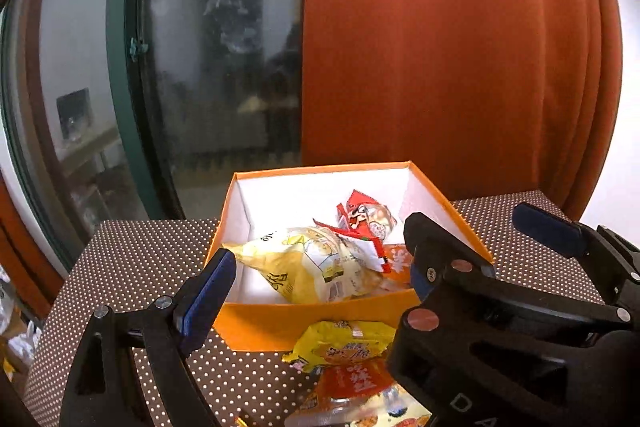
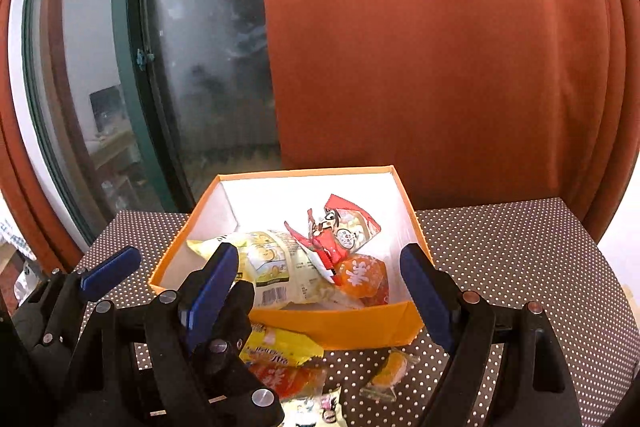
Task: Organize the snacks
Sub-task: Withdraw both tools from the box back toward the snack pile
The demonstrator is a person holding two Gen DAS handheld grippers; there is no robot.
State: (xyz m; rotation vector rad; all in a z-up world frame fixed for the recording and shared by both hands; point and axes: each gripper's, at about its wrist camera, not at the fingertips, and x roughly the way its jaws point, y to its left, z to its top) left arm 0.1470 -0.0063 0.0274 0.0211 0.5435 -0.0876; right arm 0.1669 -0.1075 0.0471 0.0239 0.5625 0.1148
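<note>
On the dotted table, an orange box holds a yellow bag, a red packet at its two o'clock, and an orange sweet. More snacks lie at the box's six o'clock. The left gripper and right gripper hover released, empty.

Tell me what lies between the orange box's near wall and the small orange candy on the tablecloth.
Only bare dotted tablecloth separates the orange box from the small orange candy, as the right wrist view shows.
</note>
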